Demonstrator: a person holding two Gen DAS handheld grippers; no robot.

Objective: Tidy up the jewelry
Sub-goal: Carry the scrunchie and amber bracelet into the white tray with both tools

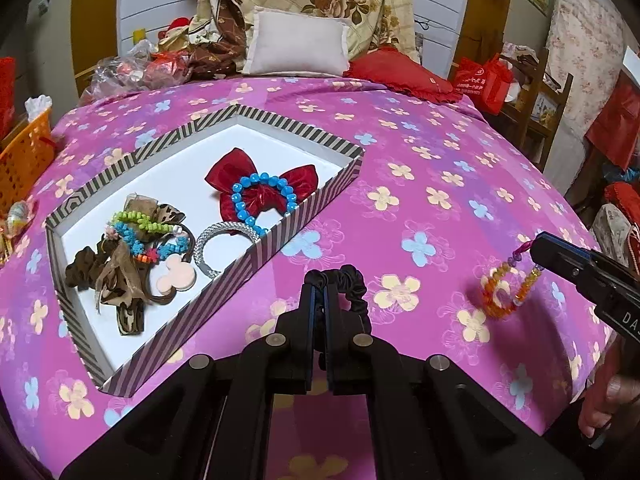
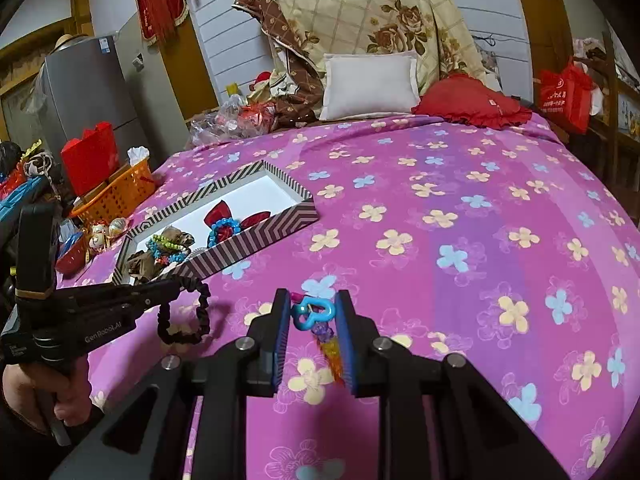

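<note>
A striped box (image 1: 256,250) on the pink flowered bedspread holds a red bow (image 1: 256,178), a blue bead bracelet (image 1: 262,194), a silver bangle (image 1: 224,240) and several hair ties. My left gripper (image 1: 320,286) is shut on a black scrunchie (image 1: 352,284), held just right of the box; it also shows in the right wrist view (image 2: 182,322). My right gripper (image 2: 313,300) holds a beaded orange bracelet (image 1: 506,294) with a blue heart charm (image 2: 312,312), hanging above the bedspread at the right.
The box also shows in the right wrist view (image 2: 256,236). An orange basket (image 2: 116,196) and clutter stand left of the bed. A white pillow (image 1: 298,44) and a red cushion (image 1: 400,74) lie at the head. A red bag (image 2: 564,94) hangs at right.
</note>
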